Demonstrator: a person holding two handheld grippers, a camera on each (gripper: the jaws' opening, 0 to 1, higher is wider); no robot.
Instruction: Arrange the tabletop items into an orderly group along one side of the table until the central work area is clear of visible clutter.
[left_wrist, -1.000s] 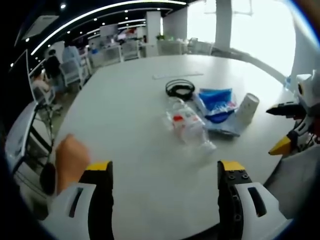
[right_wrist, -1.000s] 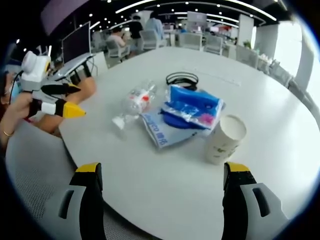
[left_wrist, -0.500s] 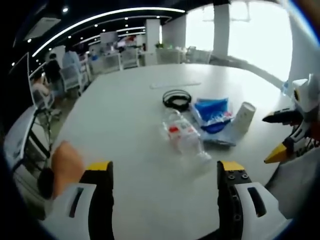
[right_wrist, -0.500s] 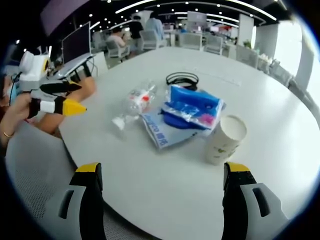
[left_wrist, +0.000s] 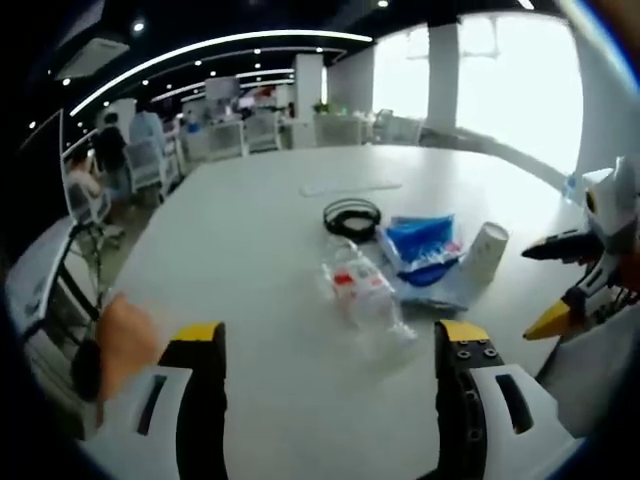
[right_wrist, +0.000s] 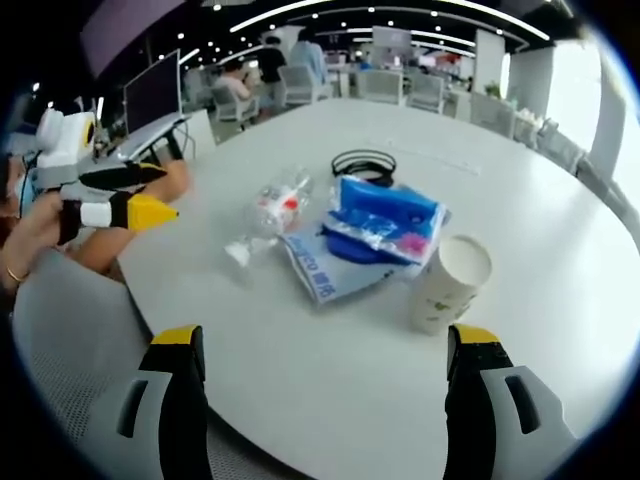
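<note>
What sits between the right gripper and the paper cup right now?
Nothing visible. Bare white table lies between the open right gripper and the paper cup. The blue packets and plastic bottle lie beyond and beside it.

text: none legible | blue packet (right_wrist: 345, 262): white print (too blurred) | bottle (right_wrist: 268, 213): red label, unreadable

I'm working in an open-plan office: a big white meeting surface (right_wrist: 560, 300), rows of desks with office chairs (left_wrist: 150, 160) and seated people (right_wrist: 268, 60) behind, a dark monitor (right_wrist: 152, 95), curved ceiling light strips (left_wrist: 200, 50), tall bright windows (left_wrist: 500, 80)
</note>
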